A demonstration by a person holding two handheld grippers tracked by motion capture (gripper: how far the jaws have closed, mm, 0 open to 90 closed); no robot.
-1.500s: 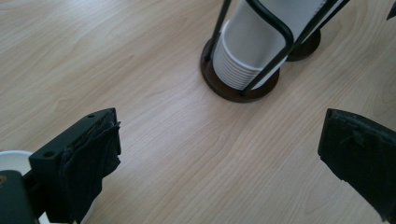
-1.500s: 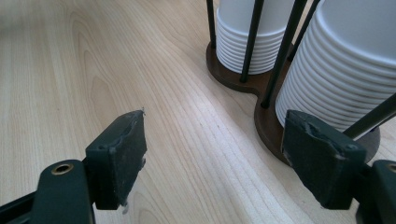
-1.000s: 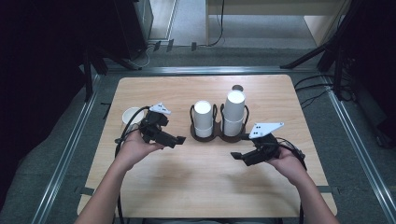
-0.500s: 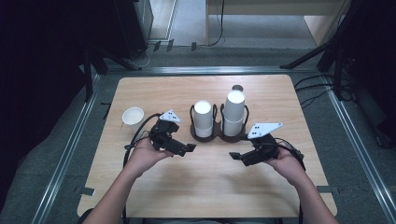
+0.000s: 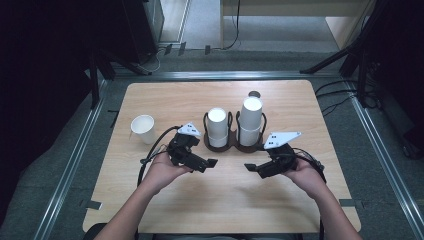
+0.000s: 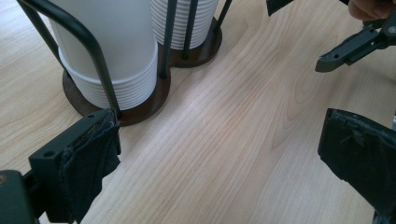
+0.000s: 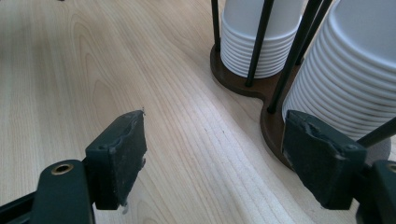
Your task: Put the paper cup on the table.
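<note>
- The high view showed the light wooden table (image 5: 150, 210) with a dark brown two-bay holder with black wire uprights (image 5: 234, 145) near its middle, carrying two stacks of white paper cups.
- The shorter stack of white paper cups (image 5: 217, 126) stood in the holder's left bay; the taller stack of white paper cups (image 5: 250, 119) stood in the right bay.
- A single white paper cup (image 5: 143, 128) stood upright on the table, well apart to the left of the holder. The high view gave its position; the two gripper views did not take it in.
- The left gripper (image 5: 206, 164) hovered just in front of the shorter stack, jaws apart and empty. The left gripper view placed its left jaw just beside the holder base (image 6: 140, 109) and also caught the other gripper's jaw tip at the upper right.
- The right gripper (image 5: 254, 169) sat in front of the taller stack, jaws apart with nothing between them.
- The right gripper view resolved the ribbed rims of the nested cups (image 7: 345, 84) and the wire uprights, detail too small to read from above.
</note>
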